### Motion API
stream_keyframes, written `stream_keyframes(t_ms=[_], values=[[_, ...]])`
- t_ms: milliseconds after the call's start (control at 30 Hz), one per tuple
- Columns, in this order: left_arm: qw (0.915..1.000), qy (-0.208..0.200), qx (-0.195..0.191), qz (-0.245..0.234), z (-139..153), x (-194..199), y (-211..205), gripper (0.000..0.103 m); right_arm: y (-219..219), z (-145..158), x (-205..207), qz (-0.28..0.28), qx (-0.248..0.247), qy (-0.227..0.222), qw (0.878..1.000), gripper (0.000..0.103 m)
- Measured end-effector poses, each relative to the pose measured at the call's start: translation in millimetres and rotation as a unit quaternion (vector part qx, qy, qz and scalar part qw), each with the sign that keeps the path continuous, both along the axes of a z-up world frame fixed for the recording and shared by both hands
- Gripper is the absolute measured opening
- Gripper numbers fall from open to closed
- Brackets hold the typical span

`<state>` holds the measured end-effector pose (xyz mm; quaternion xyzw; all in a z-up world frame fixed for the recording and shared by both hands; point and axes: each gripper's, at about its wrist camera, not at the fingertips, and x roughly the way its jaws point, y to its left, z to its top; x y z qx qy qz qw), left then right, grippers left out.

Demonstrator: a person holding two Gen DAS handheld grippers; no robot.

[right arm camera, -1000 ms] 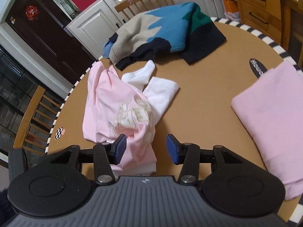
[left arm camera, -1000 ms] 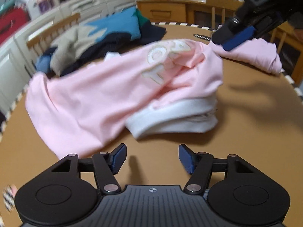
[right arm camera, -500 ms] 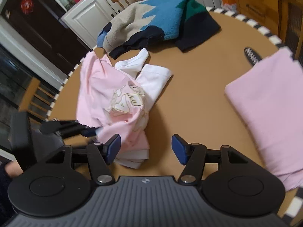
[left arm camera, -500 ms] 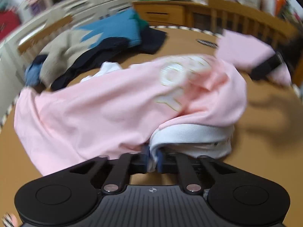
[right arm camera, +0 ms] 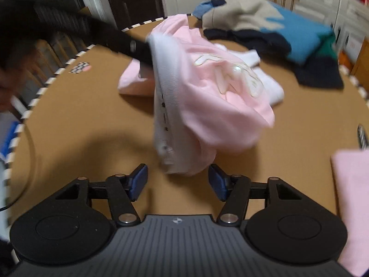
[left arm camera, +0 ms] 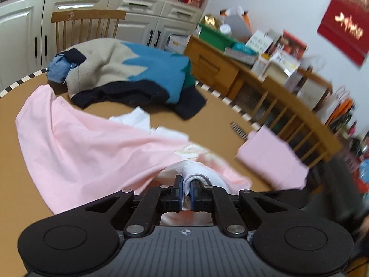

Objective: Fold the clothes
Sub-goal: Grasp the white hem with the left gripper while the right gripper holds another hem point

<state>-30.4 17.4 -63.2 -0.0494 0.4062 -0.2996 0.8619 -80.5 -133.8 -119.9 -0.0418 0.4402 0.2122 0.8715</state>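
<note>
- Left gripper (left arm camera: 186, 190): jaws clamped on the white ribbed hem of the pink sweatshirt (left arm camera: 87, 152); that edge is lifted clear of the round table (right arm camera: 92, 120).
- Right gripper (right arm camera: 177, 182): jaws about half apart and closing, pads touching nothing; the hanging hem hangs just ahead of them.
- Beyond the sweatshirt: a blue-and-beige sweater (left arm camera: 129, 76).
- To the right gripper's right: a folded pink garment (right arm camera: 352, 196).

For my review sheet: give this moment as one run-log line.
left gripper: shut on white hem of pink shirt, lifted | right gripper: jaws closing, empty, near hem | folded pink garment: on table
</note>
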Motion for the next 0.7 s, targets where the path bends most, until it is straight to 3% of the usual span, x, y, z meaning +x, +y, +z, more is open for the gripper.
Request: stream_keyframes(t_ms=[167,367,567,700], values=[[0.9991,-0.014,-0.035,0.018,31,-8,2,0.007,9,11,-11,-0.110,0.070,-0.028,0.991,0.061],[0.9976,-0.026,-0.056,0.029,55,-8,-1,0.007,28,30,-28,-0.113,0.050,-0.080,0.989,0.067],[0.9973,-0.030,-0.054,0.039,61,4,-13,0.007,22,46,-41,-0.133,0.042,-0.085,0.987,0.070],[0.9976,-0.024,-0.056,0.033,61,17,-26,0.007,17,49,-59,-0.112,0.028,-0.082,0.990,0.071]])
